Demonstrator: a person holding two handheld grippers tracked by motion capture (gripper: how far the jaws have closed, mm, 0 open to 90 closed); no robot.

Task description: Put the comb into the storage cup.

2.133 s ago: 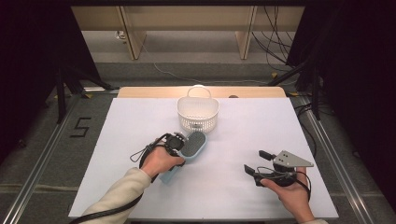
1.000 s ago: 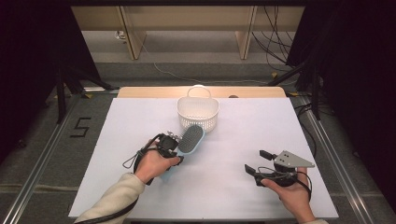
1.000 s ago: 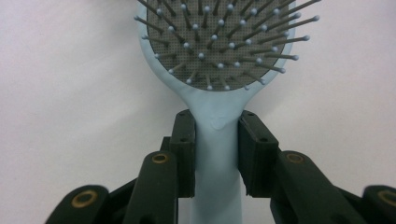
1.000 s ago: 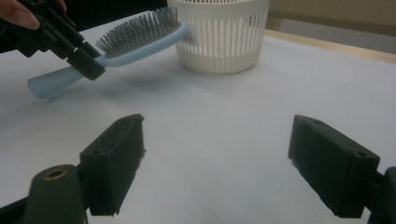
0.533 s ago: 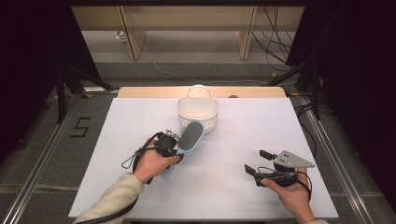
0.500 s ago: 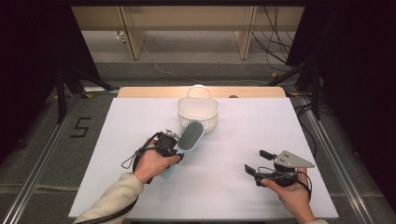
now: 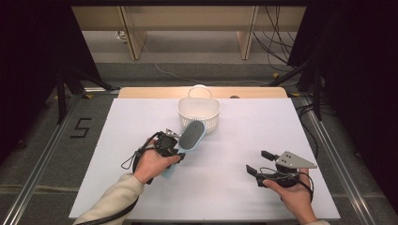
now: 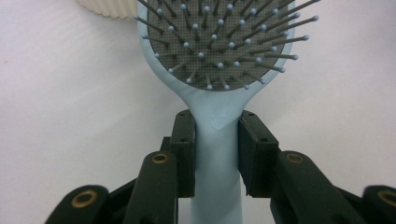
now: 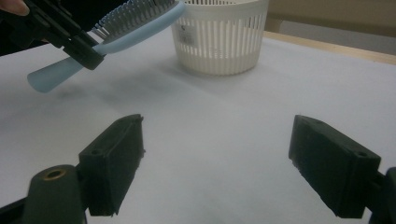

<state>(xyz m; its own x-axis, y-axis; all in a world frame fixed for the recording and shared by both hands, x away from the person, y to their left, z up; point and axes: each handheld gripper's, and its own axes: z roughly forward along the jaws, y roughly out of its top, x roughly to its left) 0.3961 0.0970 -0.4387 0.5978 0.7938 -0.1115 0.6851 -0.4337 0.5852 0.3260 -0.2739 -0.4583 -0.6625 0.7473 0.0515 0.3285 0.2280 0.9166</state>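
High view shows the left gripper [image 7: 174,149] clamped on the neck of a pale blue hairbrush [image 7: 191,135], held off the white desk [image 7: 117,140]. The brush's long axis runs from the hand up and away toward the white basket [image 7: 199,111], its bristled head just short of the near rim and tilted upward. In the left gripper view the jaws pinch the handle from both sides, just below the head. The right gripper [image 7: 265,165] rests well apart on the right, jaws spread wide and empty. The left hand is clearly nearer the basket, so the brush probably goes in head first.
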